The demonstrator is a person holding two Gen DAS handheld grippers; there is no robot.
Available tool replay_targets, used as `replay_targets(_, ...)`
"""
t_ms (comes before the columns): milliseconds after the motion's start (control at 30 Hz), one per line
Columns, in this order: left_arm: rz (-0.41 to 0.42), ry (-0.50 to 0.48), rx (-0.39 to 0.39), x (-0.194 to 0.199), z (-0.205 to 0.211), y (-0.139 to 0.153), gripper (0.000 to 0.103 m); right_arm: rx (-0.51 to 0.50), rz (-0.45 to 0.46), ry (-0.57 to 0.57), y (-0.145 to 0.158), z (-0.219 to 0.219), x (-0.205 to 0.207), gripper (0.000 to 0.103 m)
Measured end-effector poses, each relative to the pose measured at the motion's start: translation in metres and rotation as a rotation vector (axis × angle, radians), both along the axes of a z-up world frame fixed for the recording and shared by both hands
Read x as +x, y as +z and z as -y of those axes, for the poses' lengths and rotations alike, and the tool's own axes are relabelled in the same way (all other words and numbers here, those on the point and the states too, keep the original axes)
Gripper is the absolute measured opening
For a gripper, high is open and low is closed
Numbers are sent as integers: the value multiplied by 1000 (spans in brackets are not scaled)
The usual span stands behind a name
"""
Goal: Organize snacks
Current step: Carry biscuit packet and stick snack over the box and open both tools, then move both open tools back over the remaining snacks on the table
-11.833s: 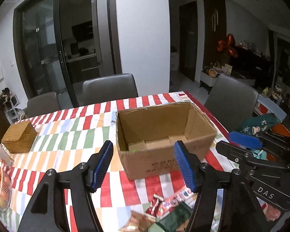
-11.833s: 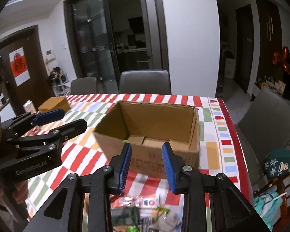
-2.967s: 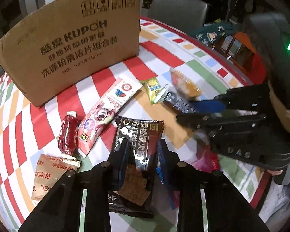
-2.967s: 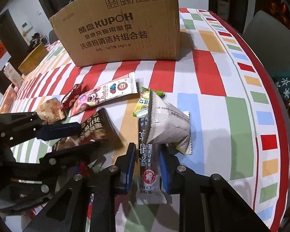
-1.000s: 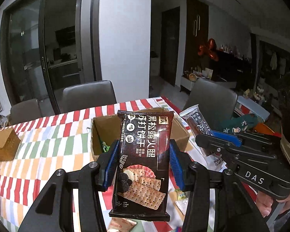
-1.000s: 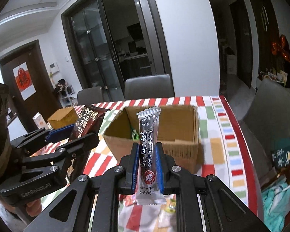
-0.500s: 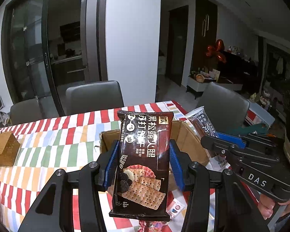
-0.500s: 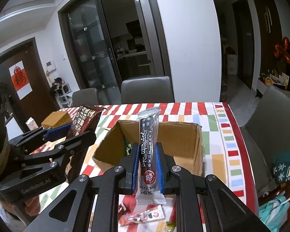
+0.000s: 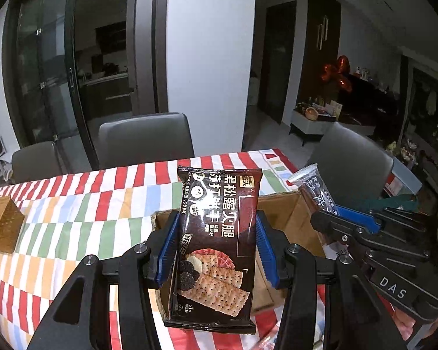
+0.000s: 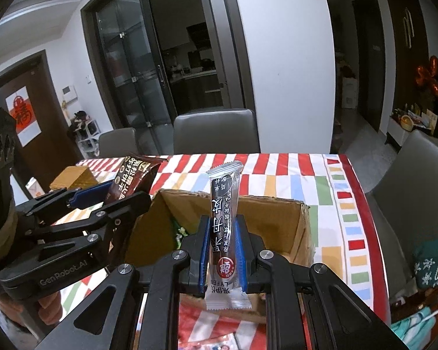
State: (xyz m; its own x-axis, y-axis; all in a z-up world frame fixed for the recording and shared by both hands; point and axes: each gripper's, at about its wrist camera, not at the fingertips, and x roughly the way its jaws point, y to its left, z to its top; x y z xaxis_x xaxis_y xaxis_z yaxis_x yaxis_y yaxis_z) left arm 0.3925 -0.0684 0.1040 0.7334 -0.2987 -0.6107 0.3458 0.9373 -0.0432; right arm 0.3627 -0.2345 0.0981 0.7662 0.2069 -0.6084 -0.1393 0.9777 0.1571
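Note:
My left gripper (image 9: 216, 243) is shut on a dark cracker packet (image 9: 217, 233) and holds it upright above the near edge of the open cardboard box (image 9: 286, 213). My right gripper (image 10: 220, 250) is shut on a slim dark snack stick with silver ends (image 10: 223, 227), upright over the box (image 10: 289, 230). A green packet (image 10: 178, 233) lies inside the box. Each gripper shows in the other's view: the right one (image 9: 347, 221) to the right, the left one (image 10: 108, 201) to the left, both beside the box.
The table has a striped red, white and coloured cloth (image 9: 87, 204). A woven brown box (image 9: 1, 224) stands at the left. Loose snack packets (image 10: 216, 342) lie in front of the box. Grey chairs (image 10: 216, 131) stand behind and to the right of the table.
Both grippers picked their snacks off the table and lifted them. Over the last second they have moved forward, closer over the box.

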Motion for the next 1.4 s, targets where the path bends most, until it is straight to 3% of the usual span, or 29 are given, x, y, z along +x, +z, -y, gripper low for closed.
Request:
replay_targets(100, 8, 16, 25, 2, 3, -1, 54, 1, -17, -15, -5, 2, 7, 18)
replay_targets(167, 25, 25, 52, -1, 4, 0, 59, 10, -26, -34, -6, 6, 9, 29)
replay_targets(233, 34, 39, 64, -6, 3, 1, 65, 8, -25, -47, -5, 8, 7, 30)
replay_targets(567, 49, 41, 98, -54, -5, 6, 67, -38, 28, -49, 9, 6, -37, 31)
replay_targets(800, 41, 17, 111, -99, -10, -1, 69, -18, 30, -30, 8, 2, -75, 35)
replay_targets(1033, -21, 14, 108, -124, -10, -24, 71, -20, -11, -38, -11, 0, -104, 38)
replay_targets(1400, -134, 31, 136, -131, -13, -72, 71, -16, -139, -81, -65, 3, -117, 38)
